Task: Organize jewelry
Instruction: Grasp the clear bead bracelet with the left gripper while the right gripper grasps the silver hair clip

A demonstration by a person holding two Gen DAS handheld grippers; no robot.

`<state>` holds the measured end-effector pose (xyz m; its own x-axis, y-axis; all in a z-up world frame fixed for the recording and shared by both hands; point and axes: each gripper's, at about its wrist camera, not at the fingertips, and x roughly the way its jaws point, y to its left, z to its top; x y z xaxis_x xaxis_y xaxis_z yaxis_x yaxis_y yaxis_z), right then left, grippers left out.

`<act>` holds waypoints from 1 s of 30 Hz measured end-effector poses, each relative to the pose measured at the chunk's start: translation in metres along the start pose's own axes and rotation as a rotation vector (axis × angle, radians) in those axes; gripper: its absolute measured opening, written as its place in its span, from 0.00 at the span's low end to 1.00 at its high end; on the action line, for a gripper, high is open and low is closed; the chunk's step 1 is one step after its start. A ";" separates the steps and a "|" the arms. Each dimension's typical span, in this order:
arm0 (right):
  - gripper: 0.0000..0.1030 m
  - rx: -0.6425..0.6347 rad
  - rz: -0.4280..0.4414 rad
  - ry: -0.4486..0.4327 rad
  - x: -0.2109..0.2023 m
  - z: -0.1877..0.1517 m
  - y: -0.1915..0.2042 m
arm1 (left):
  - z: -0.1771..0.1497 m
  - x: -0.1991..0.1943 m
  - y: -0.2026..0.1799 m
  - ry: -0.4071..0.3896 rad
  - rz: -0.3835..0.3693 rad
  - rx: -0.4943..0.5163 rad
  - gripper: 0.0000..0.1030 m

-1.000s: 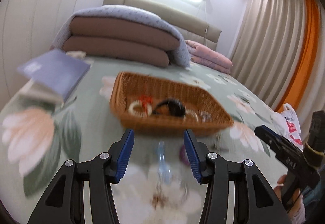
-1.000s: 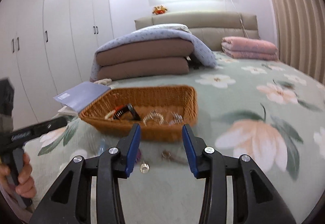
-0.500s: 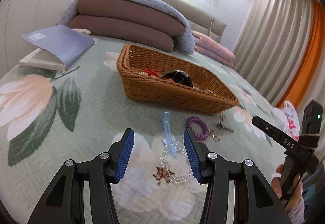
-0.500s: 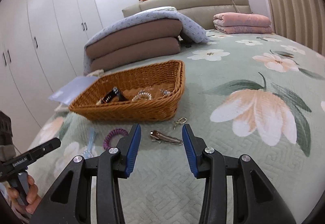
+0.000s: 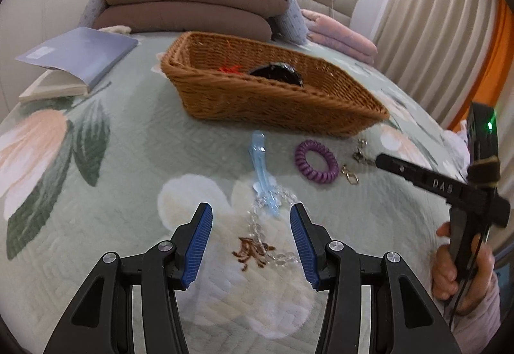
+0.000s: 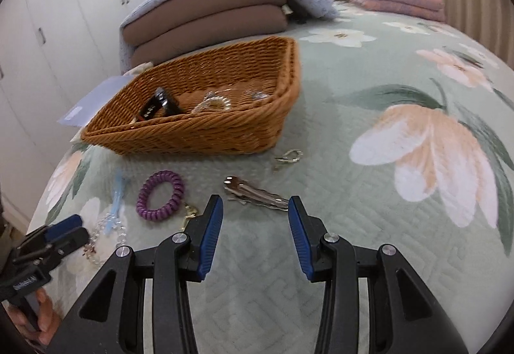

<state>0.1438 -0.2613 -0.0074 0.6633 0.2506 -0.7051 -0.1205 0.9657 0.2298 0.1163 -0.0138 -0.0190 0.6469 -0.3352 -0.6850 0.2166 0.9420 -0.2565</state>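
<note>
- The left gripper stands with its blue-padded jaws spread wide and nothing between them, low over the clear-bead bracelet with a small brown tassel, which lies on the green floral quilted bedspread just ahead of the pads.
- The right gripper is likewise spread and empty; the silver metal hair clip lies just beyond its tips.
- The pale blue translucent plastic hair clip touches the bracelet's far end, perhaps overlapping it.
- Further out lie the purple spiral coil hair tie, a small gold clasp and a small silver ring piece.
- Beyond them stands the brown woven wicker basket, already holding a black band, something red and some clear beaded pieces.
- The bracelet looks light, limp and slippery; I would pinch across one strand of beads, away from the blue clip, so the two do not lift together.
- The silver clip looks stiff, thin and flat against soft quilting; gripping across its narrow width, pressing slightly into the fabric, seems best.
</note>
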 end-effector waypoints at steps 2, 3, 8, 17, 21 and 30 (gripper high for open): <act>0.44 -0.026 0.036 0.023 0.004 0.005 0.002 | -0.001 0.002 0.000 0.015 -0.012 0.003 0.51; 0.44 -0.039 0.055 0.036 0.006 0.007 0.003 | -0.001 0.002 0.000 0.016 -0.012 0.002 0.51; 0.44 -0.099 0.053 0.056 0.015 0.017 0.007 | -0.001 0.003 0.000 0.016 -0.022 0.000 0.51; 0.44 -0.059 0.081 0.123 0.034 0.023 -0.006 | -0.001 0.006 -0.008 0.024 -0.014 0.036 0.51; 0.45 -0.112 0.090 0.121 0.027 0.015 0.005 | 0.001 0.006 -0.002 0.053 -0.055 0.016 0.50; 0.43 -0.150 -0.046 0.079 0.024 0.008 0.020 | -0.001 0.005 -0.008 0.063 -0.043 0.042 0.50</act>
<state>0.1636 -0.2362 -0.0144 0.6114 0.2047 -0.7644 -0.2039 0.9741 0.0978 0.1172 -0.0227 -0.0216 0.5894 -0.3745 -0.7158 0.2744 0.9262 -0.2585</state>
